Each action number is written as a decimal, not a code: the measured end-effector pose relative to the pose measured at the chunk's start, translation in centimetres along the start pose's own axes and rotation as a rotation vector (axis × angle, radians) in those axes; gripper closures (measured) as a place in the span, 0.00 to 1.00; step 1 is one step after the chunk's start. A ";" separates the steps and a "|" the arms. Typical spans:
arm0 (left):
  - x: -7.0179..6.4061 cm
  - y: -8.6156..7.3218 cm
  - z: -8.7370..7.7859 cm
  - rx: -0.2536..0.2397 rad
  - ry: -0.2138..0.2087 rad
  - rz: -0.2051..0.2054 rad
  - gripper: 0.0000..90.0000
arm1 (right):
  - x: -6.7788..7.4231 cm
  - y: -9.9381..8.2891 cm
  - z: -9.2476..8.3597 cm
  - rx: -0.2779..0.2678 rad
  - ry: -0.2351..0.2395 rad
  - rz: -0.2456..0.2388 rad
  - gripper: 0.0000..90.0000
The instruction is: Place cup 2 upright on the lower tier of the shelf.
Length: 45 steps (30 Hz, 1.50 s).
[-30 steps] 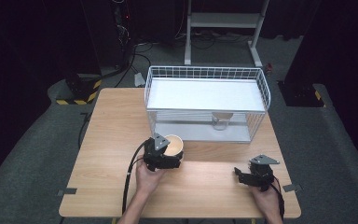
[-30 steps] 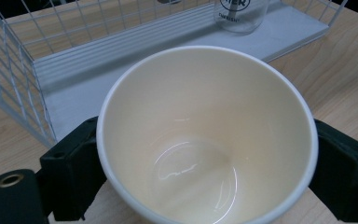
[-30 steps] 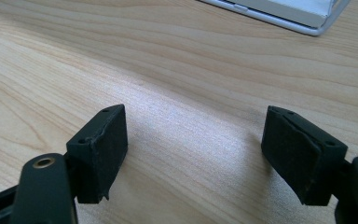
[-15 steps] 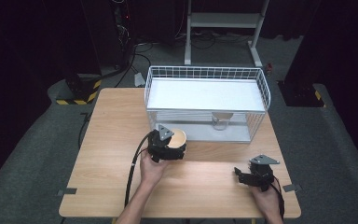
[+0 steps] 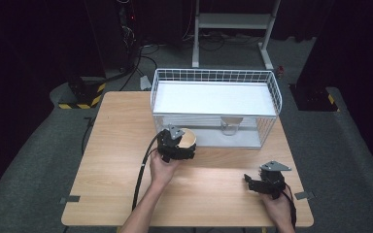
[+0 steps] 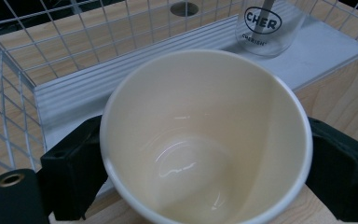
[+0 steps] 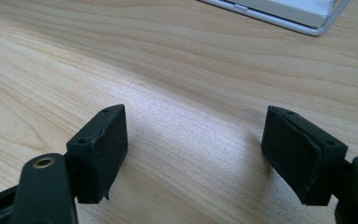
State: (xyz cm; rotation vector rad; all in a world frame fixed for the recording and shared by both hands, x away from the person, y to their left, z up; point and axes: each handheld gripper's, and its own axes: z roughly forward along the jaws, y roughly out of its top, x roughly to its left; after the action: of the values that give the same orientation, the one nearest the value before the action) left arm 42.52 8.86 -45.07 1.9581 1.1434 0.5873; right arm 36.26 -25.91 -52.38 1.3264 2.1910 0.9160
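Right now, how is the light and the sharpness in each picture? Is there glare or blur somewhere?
High view: dark room, lit table, slightly soft. Left gripper view: sharp cream cup with small glare spots at its bottom; the glass jar behind the wire basket is readable. Right gripper view: a bright sheen on the wood between the right gripper pads; the far edge is blurred.

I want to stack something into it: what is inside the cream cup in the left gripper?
The cream cup looks empty: bare glossy walls and bottom with light glints. Its near inner wall is hidden below the rim. The left gripper clamps it from both sides.
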 end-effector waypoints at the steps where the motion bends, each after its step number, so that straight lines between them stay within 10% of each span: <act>1: 0.0 0.0 0.2 -0.002 0.006 -0.002 0.11 | 0.0 0.0 0.0 0.000 0.000 0.000 0.25; 45: 0.5 0.7 4.0 -0.070 0.061 -0.017 0.11 | 0.0 0.0 0.0 0.000 0.000 0.000 0.25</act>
State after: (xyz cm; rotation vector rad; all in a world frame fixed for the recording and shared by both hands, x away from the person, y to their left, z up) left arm 45.92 7.55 -46.86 1.8811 1.1606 0.6731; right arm 36.26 -25.91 -52.38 1.3262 2.1911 0.9163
